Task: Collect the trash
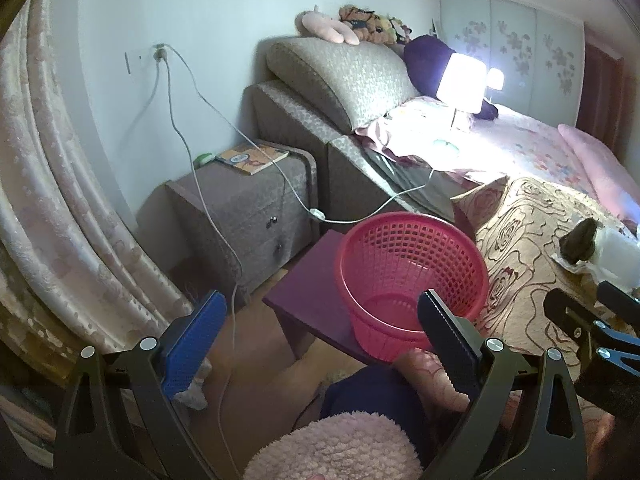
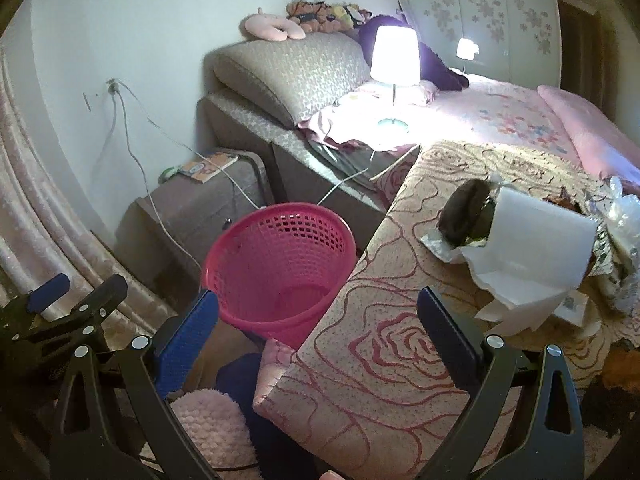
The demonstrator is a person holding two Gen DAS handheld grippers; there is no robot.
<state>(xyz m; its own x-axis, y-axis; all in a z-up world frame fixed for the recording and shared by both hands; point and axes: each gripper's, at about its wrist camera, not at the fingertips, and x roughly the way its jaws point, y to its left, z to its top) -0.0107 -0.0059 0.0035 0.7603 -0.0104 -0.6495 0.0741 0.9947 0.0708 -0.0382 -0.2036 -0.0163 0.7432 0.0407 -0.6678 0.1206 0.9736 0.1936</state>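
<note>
An empty pink mesh basket [image 1: 412,280] stands on a purple stool [image 1: 308,292] beside the bed; it also shows in the right wrist view [image 2: 280,268]. Trash lies on the rose-patterned bedspread [image 2: 380,340]: a dark brown lump [image 2: 464,216] on crumpled foil, white foam and paper pieces [image 2: 536,248], and clear plastic wrap [image 2: 620,208]. In the left wrist view the dark lump [image 1: 580,240] sits at the far right. My left gripper [image 1: 320,332] is open and empty, just short of the basket. My right gripper [image 2: 320,328] is open and empty above the bed's edge, left of the trash.
A grey nightstand [image 1: 248,208] with a book [image 1: 252,156] stands left of the bed. White cables [image 1: 184,140] hang from a wall socket past the basket. A lit lamp [image 2: 394,60] stands on the bed. Curtains [image 1: 60,220] hang at left. Plush toys [image 2: 320,12] top the headboard.
</note>
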